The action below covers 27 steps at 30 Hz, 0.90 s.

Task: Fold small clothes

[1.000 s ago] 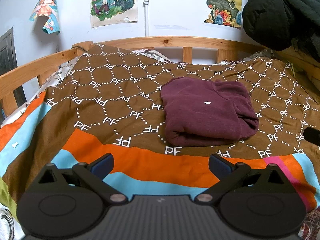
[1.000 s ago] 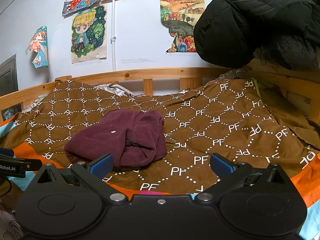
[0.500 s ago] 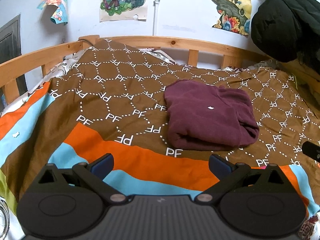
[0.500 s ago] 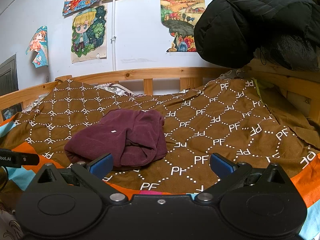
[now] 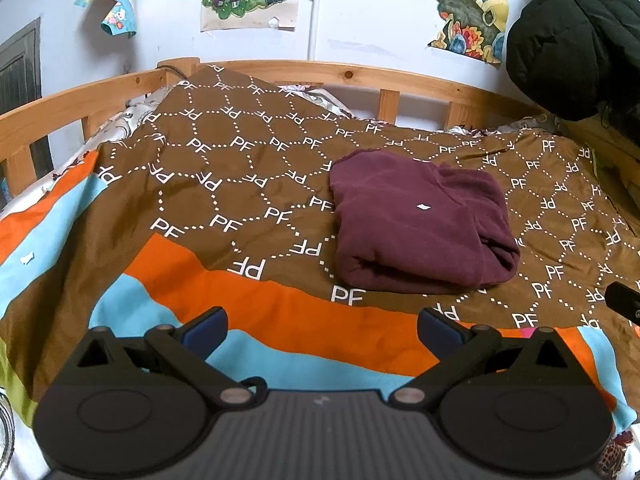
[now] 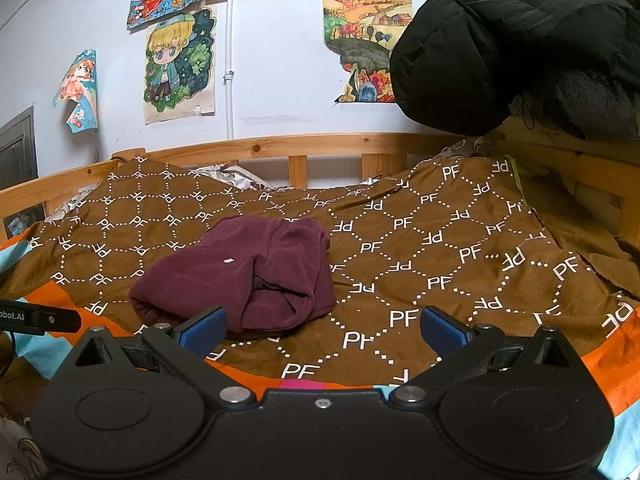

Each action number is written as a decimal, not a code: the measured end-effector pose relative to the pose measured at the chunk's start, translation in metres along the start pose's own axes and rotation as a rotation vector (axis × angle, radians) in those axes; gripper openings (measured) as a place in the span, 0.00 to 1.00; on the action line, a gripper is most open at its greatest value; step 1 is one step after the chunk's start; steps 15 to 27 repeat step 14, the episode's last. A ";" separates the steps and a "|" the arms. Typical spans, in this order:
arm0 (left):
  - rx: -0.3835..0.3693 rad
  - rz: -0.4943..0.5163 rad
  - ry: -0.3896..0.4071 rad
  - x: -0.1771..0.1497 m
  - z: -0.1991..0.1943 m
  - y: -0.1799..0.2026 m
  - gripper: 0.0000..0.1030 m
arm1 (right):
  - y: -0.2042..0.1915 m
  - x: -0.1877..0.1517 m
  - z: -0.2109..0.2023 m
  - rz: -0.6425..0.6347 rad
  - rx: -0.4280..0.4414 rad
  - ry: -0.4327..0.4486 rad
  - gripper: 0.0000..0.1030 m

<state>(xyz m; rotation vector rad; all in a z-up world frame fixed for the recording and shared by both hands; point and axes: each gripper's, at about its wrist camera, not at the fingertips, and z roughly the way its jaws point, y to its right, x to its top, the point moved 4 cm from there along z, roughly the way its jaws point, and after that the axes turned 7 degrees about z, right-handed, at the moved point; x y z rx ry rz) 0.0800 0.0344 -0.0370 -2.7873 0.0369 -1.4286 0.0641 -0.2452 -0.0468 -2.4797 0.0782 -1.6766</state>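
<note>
Both the left tongs (image 5: pixel 322 326) and right tongs (image 6: pixel 322 326) hang spread and empty over the bed's near edge, while the soft, limp maroon garment (image 5: pixel 420 220) lies folded mid-bed, best pinched at its thick rolled near edge.

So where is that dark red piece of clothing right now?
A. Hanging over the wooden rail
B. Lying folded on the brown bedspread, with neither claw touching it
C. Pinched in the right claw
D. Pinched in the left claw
B: the dark red garment lies folded on the brown bedspread, while the left claw and right claw are both open and empty, short of it.
</note>
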 end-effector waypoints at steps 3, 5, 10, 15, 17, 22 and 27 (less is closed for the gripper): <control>0.000 0.000 -0.002 0.000 0.000 0.000 1.00 | 0.000 0.000 0.000 0.001 -0.001 0.000 0.99; 0.000 0.000 -0.002 0.000 0.000 0.000 1.00 | 0.000 0.000 0.000 0.001 0.000 0.000 0.99; -0.003 0.004 -0.006 -0.001 0.002 0.000 1.00 | 0.000 0.000 0.000 0.000 0.000 -0.001 1.00; -0.003 0.002 -0.015 -0.003 0.003 0.001 1.00 | 0.000 -0.001 0.000 -0.001 0.000 -0.003 1.00; -0.003 0.002 -0.015 -0.003 0.003 0.001 1.00 | 0.000 -0.001 0.000 -0.001 0.000 -0.003 1.00; -0.003 0.002 -0.015 -0.003 0.003 0.001 1.00 | 0.000 -0.001 0.000 -0.001 0.000 -0.003 1.00; -0.003 0.002 -0.015 -0.003 0.003 0.001 1.00 | 0.000 -0.001 0.000 -0.001 0.000 -0.003 1.00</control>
